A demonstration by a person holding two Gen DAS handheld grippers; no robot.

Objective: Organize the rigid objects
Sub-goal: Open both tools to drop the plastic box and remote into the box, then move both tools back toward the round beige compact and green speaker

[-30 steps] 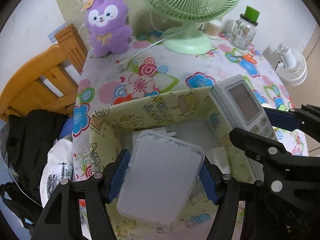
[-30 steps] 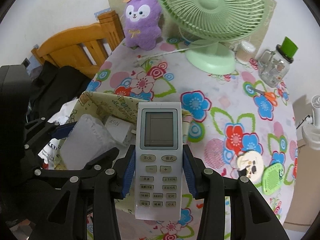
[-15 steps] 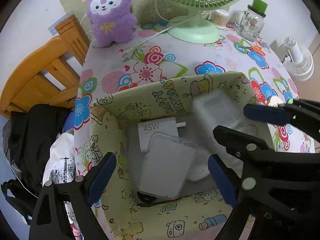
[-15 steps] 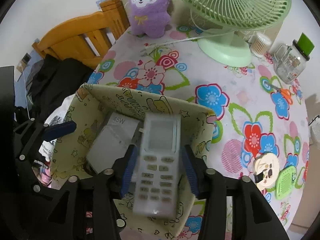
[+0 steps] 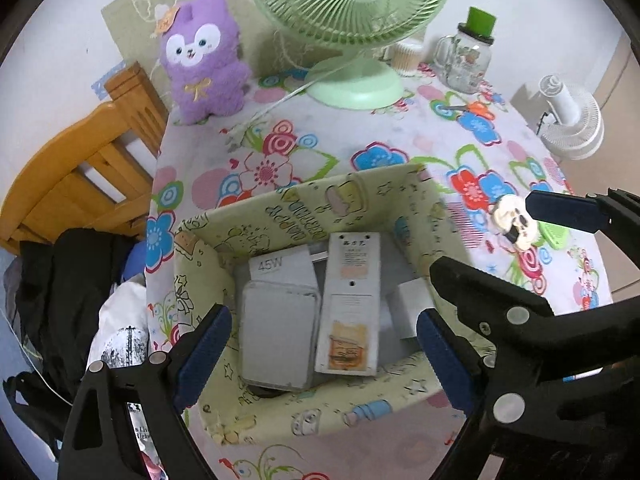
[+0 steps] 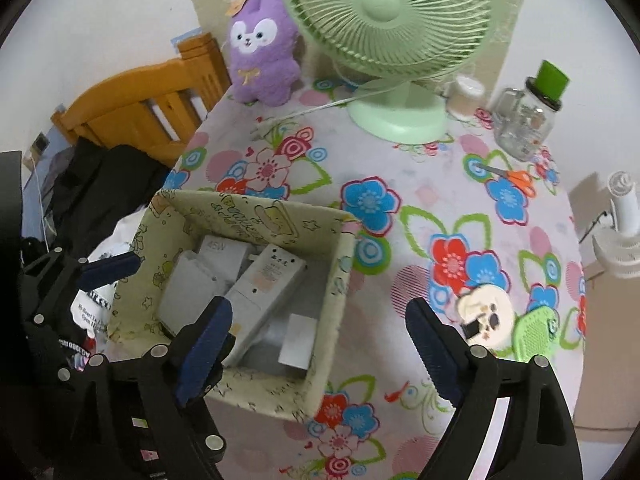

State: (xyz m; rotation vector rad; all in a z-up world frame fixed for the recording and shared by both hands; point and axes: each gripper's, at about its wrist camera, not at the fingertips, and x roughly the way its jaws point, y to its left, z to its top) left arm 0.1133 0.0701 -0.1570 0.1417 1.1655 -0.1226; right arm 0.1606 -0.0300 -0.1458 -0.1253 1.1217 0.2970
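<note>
Now the left gripper (image 5: pixel 322 350) stands wide with nothing between its blue pads, hovering over the storage box (image 5: pixel 360 196). Beside it, the right gripper (image 6: pixel 320 344) has its jaws opening, and they grip nothing. Below, the remote control (image 5: pixel 350 306) lies face down in the box: a long white slab with a printed label and an orange sticker on its back. Just to its left rests a frosted plastic case (image 5: pixel 278 338), partly over a white 45W charger (image 5: pixel 278 268). Around the yellow cartoon-printed box spreads a flowered tablecloth (image 6: pixel 420 200).
</note>
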